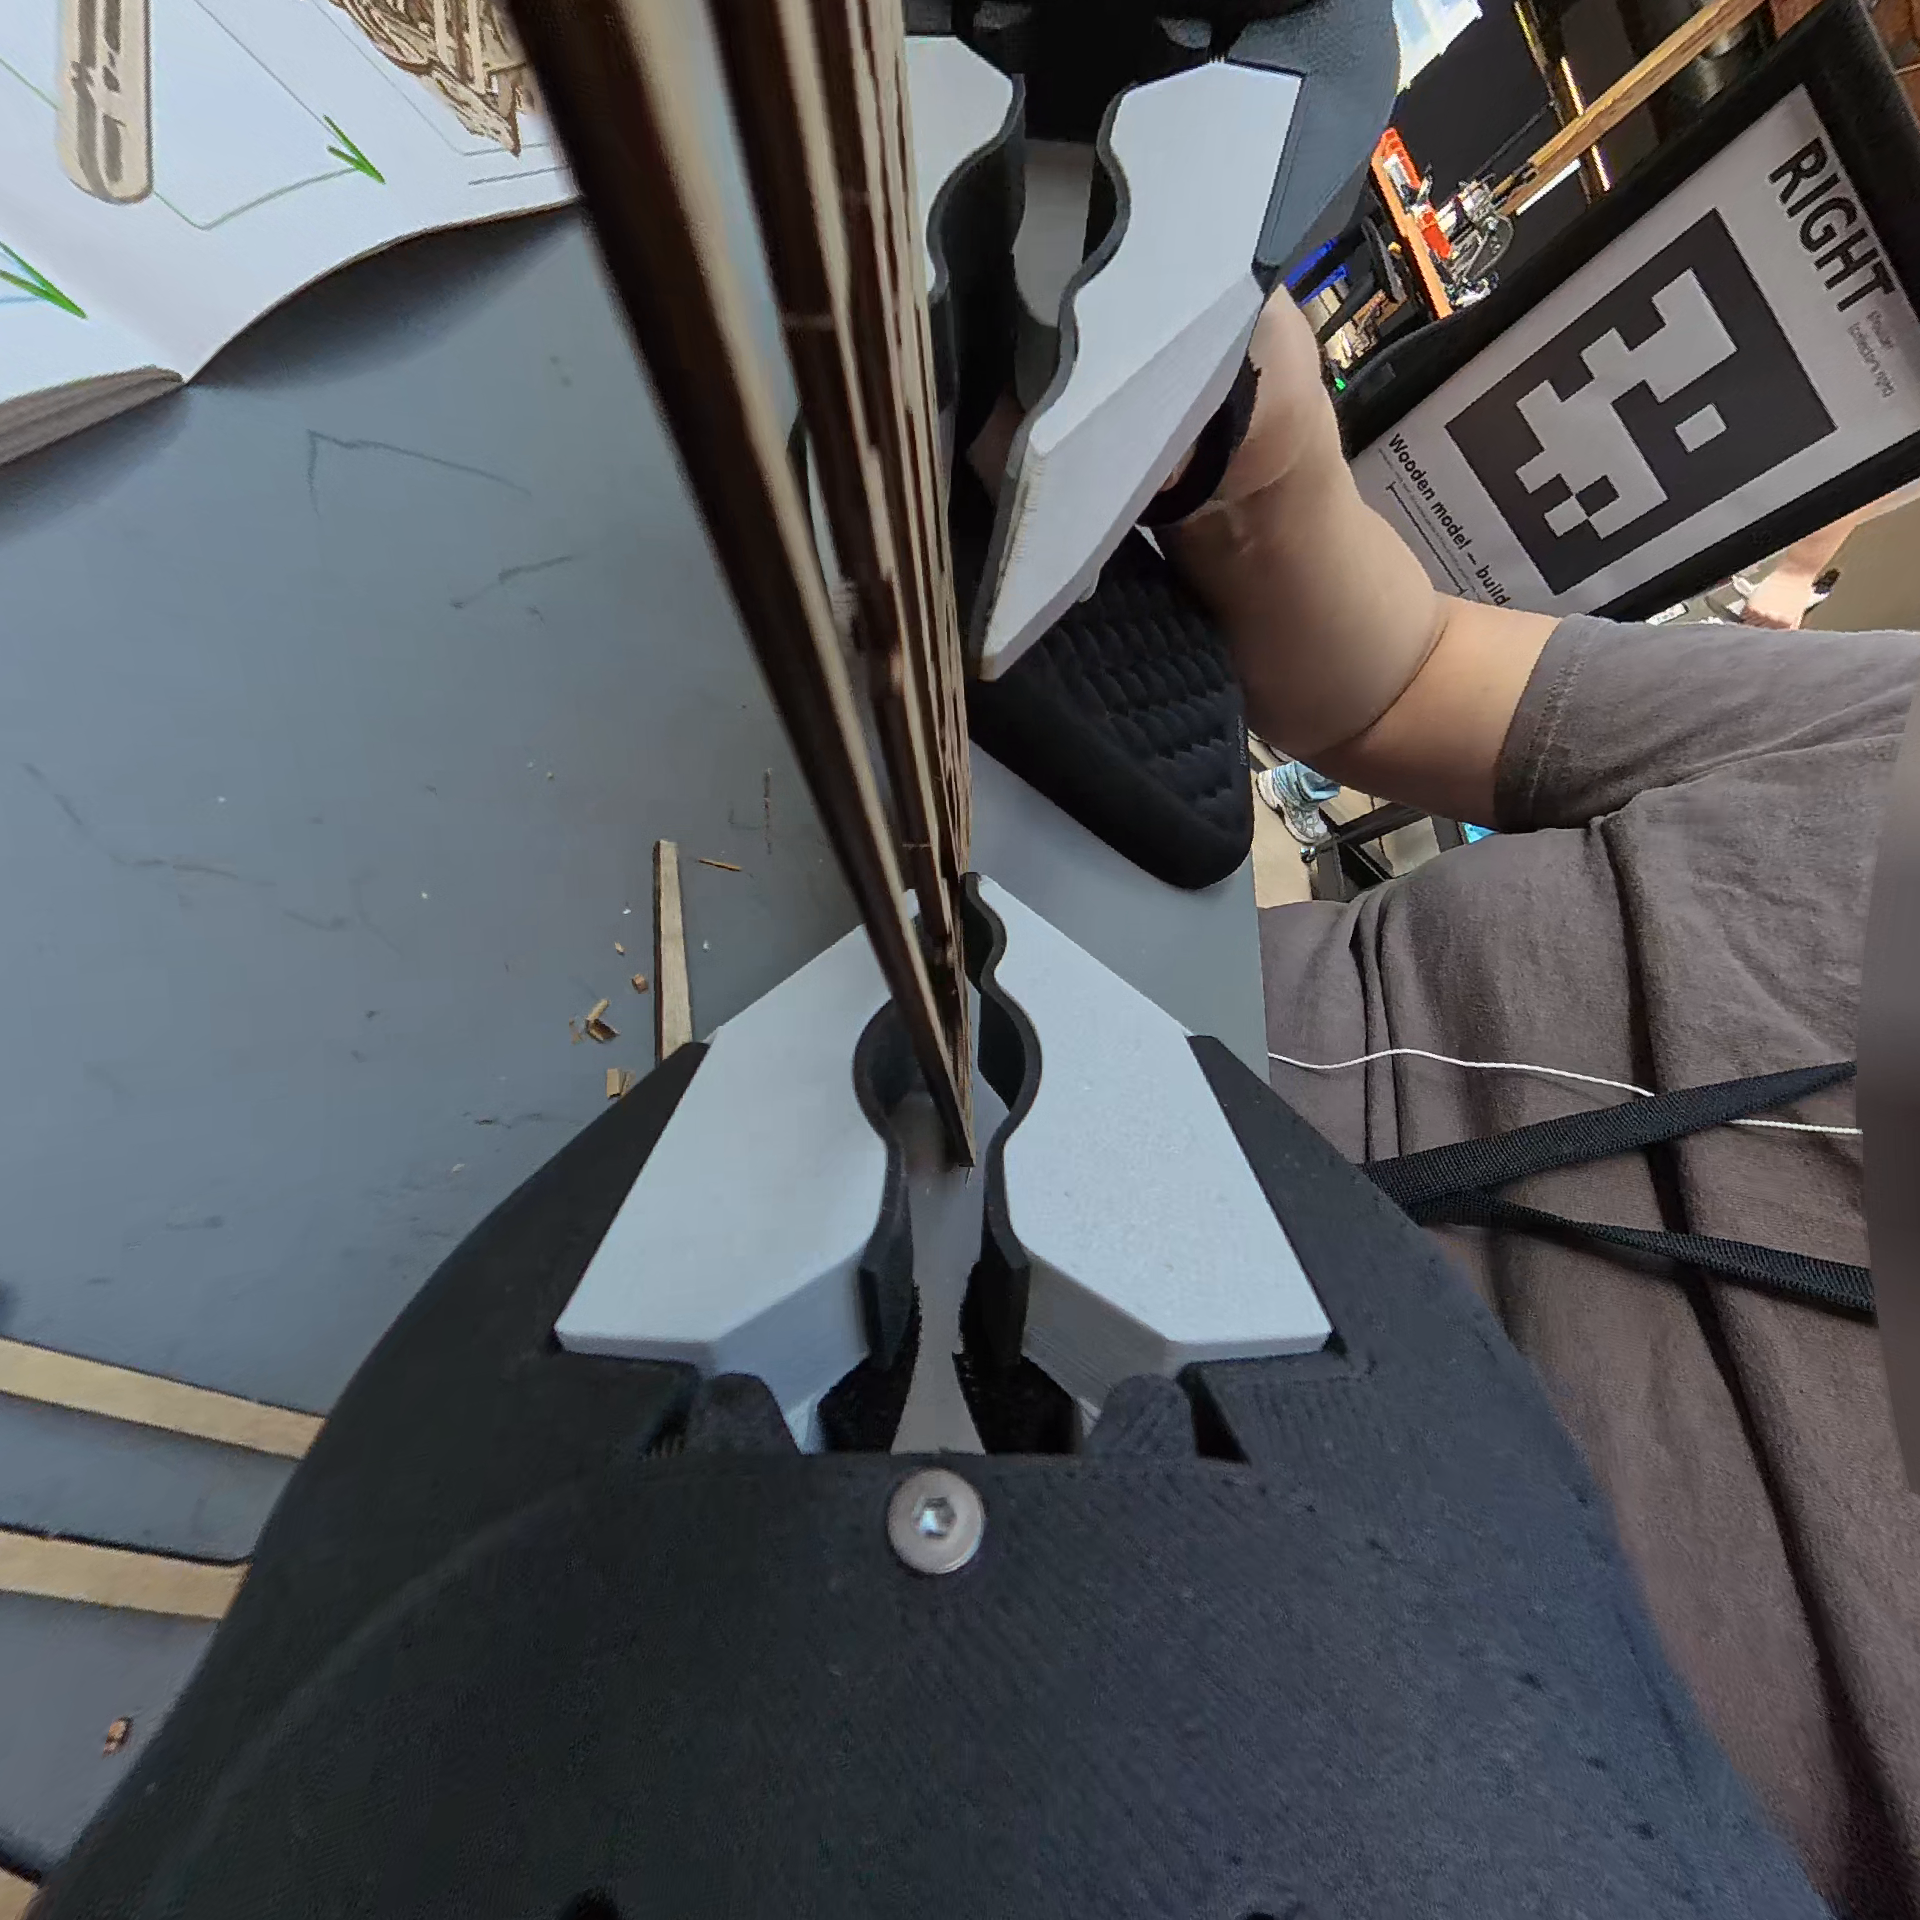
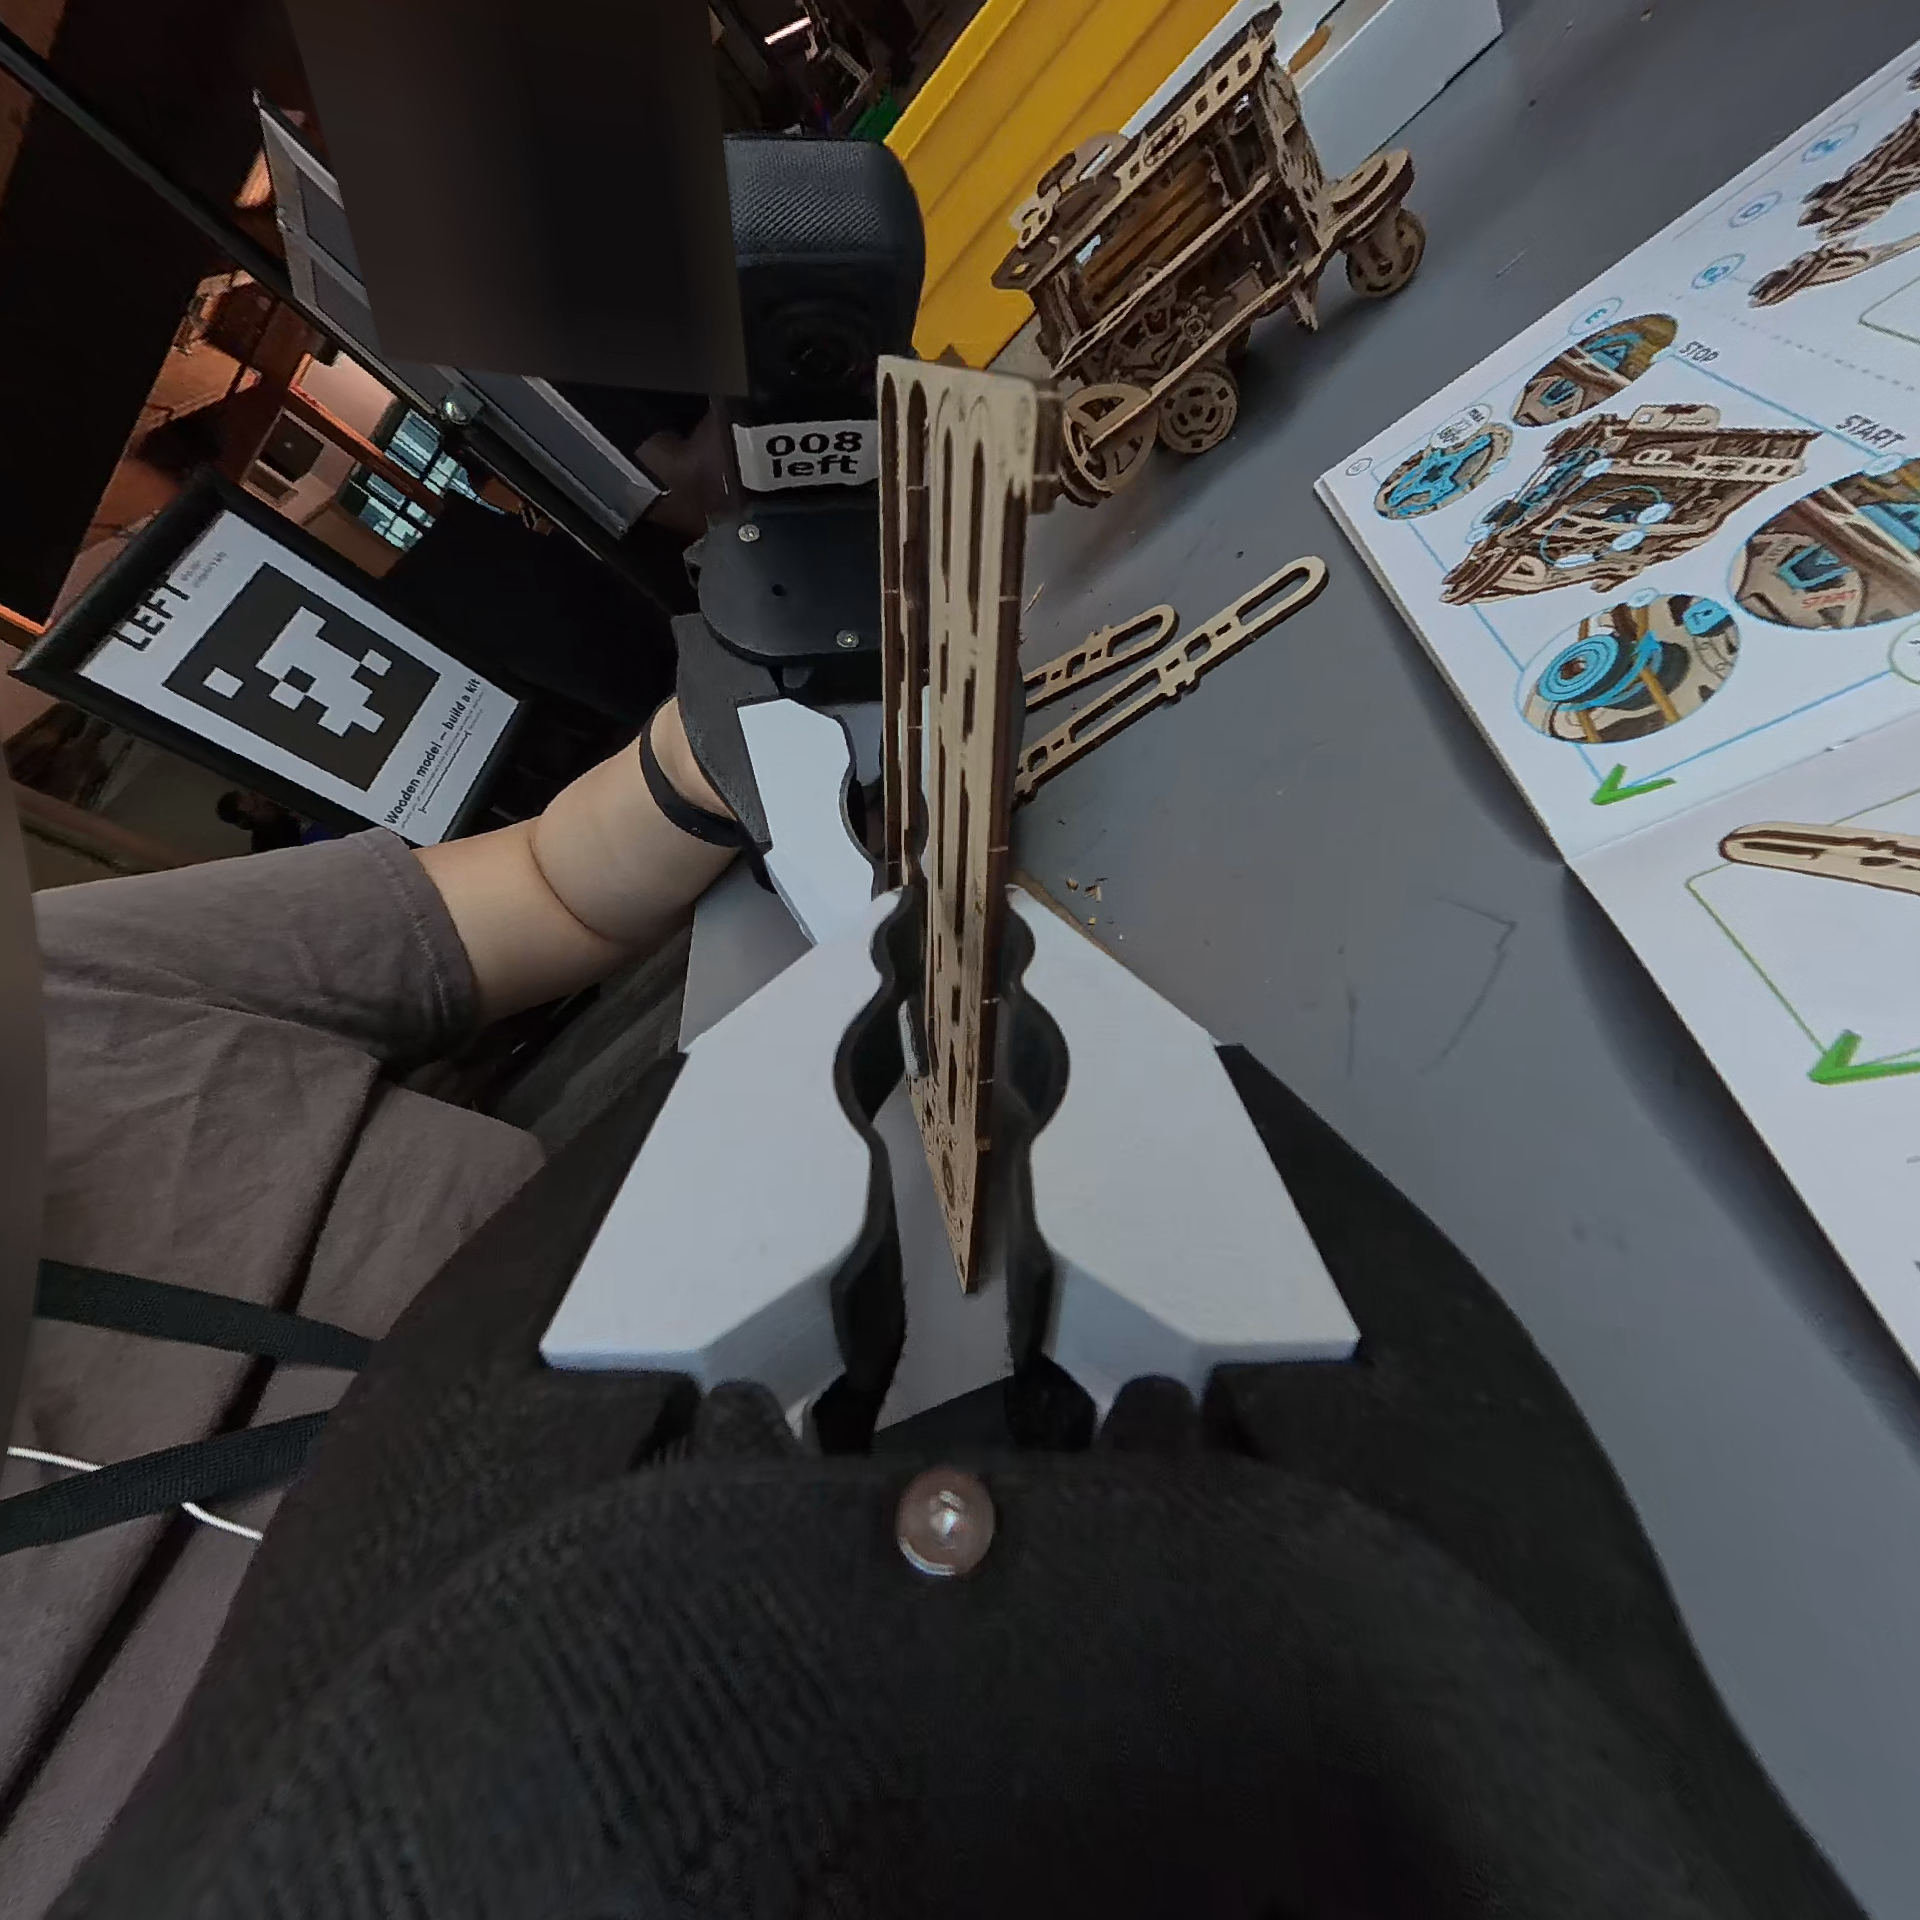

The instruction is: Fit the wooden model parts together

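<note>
A thin laser-cut wooden sheet (image 1: 883, 520) stands on edge between the two grippers. My left gripper (image 1: 956, 914) is shut on its lower end, pads pressed on both faces. In the right wrist view the sheet (image 2: 956, 675) rises upright over my right gripper (image 2: 958, 925). That gripper's jaws stand apart around the sheet's near tip without pinching it. The left gripper (image 2: 831, 821) shows there just behind the sheet. In the left wrist view the right gripper (image 1: 997, 488) sits just right of the sheet, with its gap showing.
A built wooden vehicle model (image 2: 1195, 281) stands at the back of the grey table (image 1: 312, 727). Two loose slotted wooden strips (image 2: 1174, 675) lie beside the sheet. An open instruction booklet (image 2: 1662, 623) lies to the right. Offcut strips (image 1: 670, 956) and chips litter the table. A person's forearm (image 1: 1330, 582) is near. Across from one pair of fingers to the other is roughly 6 cm.
</note>
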The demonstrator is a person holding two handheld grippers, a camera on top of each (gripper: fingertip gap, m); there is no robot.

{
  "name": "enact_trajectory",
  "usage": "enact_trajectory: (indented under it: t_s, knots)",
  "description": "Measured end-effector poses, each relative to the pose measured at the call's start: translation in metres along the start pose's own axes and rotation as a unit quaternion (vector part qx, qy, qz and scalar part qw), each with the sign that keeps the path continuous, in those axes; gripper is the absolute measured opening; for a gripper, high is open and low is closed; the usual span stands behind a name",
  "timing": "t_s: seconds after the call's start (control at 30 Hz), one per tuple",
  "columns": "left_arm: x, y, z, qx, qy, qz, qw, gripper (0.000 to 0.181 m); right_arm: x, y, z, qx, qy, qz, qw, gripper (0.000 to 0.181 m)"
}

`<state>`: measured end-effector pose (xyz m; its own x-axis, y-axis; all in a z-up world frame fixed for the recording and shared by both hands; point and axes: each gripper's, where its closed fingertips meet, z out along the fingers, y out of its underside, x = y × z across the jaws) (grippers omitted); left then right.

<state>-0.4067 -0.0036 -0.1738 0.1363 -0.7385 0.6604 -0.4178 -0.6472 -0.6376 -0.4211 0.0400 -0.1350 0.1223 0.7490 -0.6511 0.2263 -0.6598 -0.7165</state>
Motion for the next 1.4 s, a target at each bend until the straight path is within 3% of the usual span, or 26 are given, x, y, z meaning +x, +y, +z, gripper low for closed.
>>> enact_trajectory:
  t_s: [0.17, 0.27, 0.5, 1.4]
  knots:
    - [0.003, -0.001, 0.000, 0.000, 0.010, 0.002, 1.000, 0.004, -0.001, 0.005, 0.003, -0.020, 0.006, -0.013, 1.000, 0.003]
    - [0.001, -0.014, -0.007, 0.043, 0.015, -0.006, 0.999, 0.012, -0.004, 0.005, 0.003, -0.018, -0.006, -0.013, 1.000, 0.000]
    - [0.002, -0.035, -0.023, 0.115, 0.022, 0.011, 0.993, 0.001, -0.007, 0.007, 0.004, -0.026, -0.014, -0.014, 0.999, 0.001]
    - [0.000, -0.031, -0.020, 0.110, 0.010, -0.013, 0.994, 0.000, -0.001, 0.015, 0.007, -0.045, 0.003, -0.003, 0.999, 0.001]
